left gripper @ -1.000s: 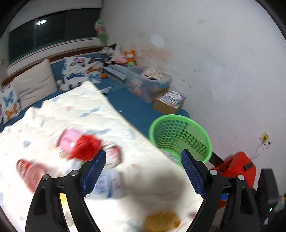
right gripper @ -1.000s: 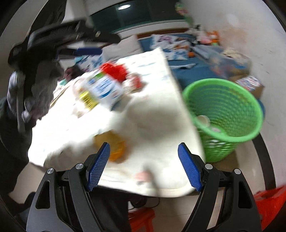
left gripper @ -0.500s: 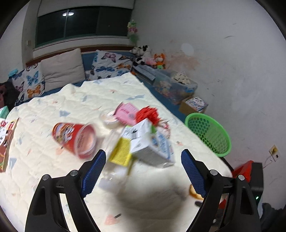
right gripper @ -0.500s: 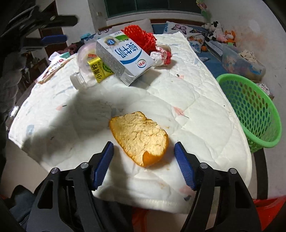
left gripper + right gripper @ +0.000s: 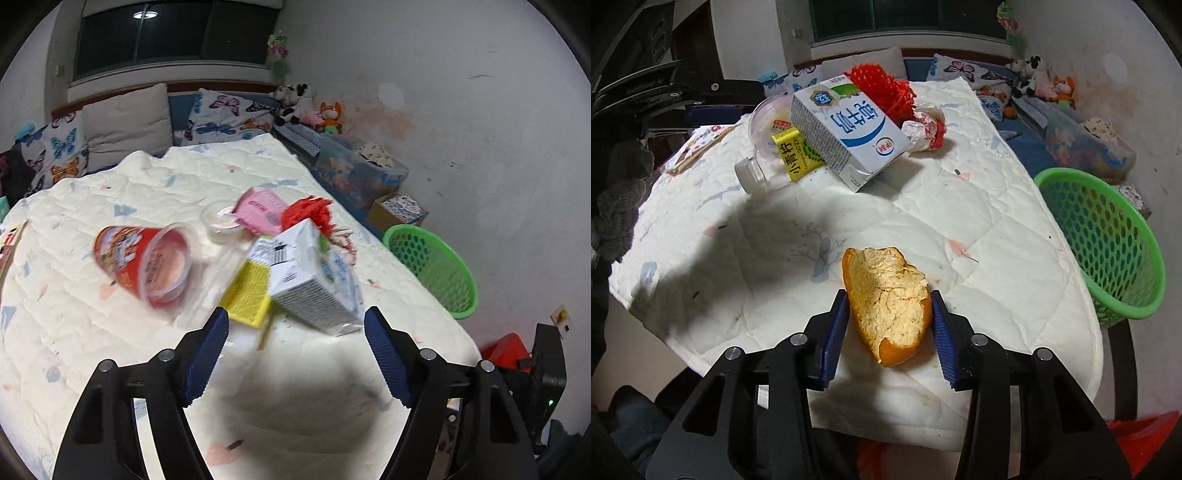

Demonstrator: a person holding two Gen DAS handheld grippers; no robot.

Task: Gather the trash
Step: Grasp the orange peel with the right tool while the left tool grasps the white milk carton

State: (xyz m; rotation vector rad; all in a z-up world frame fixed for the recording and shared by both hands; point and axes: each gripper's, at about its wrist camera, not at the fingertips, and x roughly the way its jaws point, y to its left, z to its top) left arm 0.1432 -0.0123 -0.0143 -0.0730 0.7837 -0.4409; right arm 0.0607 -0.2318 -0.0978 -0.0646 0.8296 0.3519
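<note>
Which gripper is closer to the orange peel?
Right. The right gripper has its jaws closing around the orange peel. The left gripper sits open farther away, by the milk carton.

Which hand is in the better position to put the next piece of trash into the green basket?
Right. The right gripper has just been closing around the orange peel, pads at its sides, with the green basket close by. The left gripper is open, short of the milk carton.

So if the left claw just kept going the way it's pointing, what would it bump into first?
Probably the milk carton, lying straight ahead between the open left claw fingers, with the yellow-labelled bottle beside it. Depth is hard to judge; it might touch the white quilt first.
</note>
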